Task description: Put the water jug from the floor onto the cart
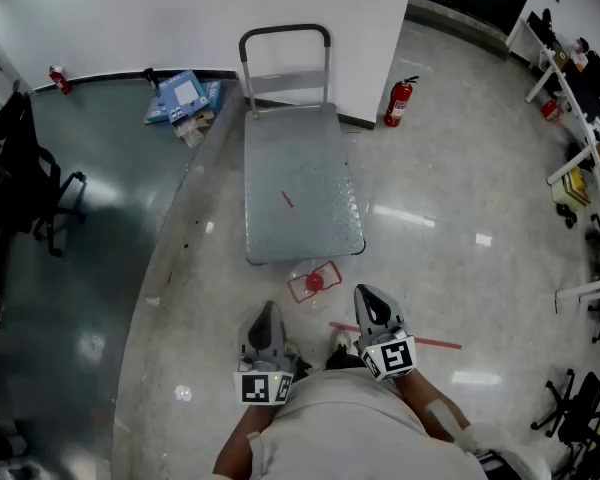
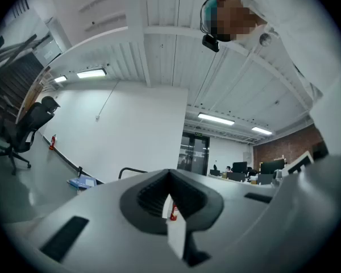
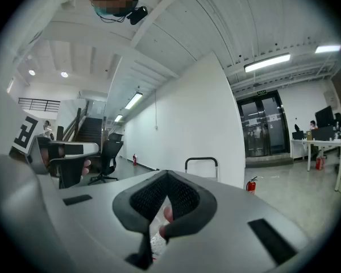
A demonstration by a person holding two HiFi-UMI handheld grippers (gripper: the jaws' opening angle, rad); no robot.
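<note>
The water jug (image 1: 313, 282), clear with a red cap, lies on the floor just in front of the near edge of the grey platform cart (image 1: 300, 183). The cart's handle (image 1: 285, 33) stands at its far end and also shows as the handle (image 3: 201, 161) in the right gripper view. My left gripper (image 1: 267, 310) is shut and empty, held level just short and left of the jug. My right gripper (image 1: 366, 294) is shut too, close to the jug's right. In the gripper views, the left gripper (image 2: 169, 173) and right gripper (image 3: 167, 174) have closed jaws.
A red fire extinguisher (image 1: 399, 101) stands by the white wall right of the cart. Blue boxes (image 1: 185, 98) lie at the wall to the left. An office chair (image 1: 30, 183) is far left, and desks (image 1: 580, 118) are far right. Red tape (image 1: 420, 342) marks the floor.
</note>
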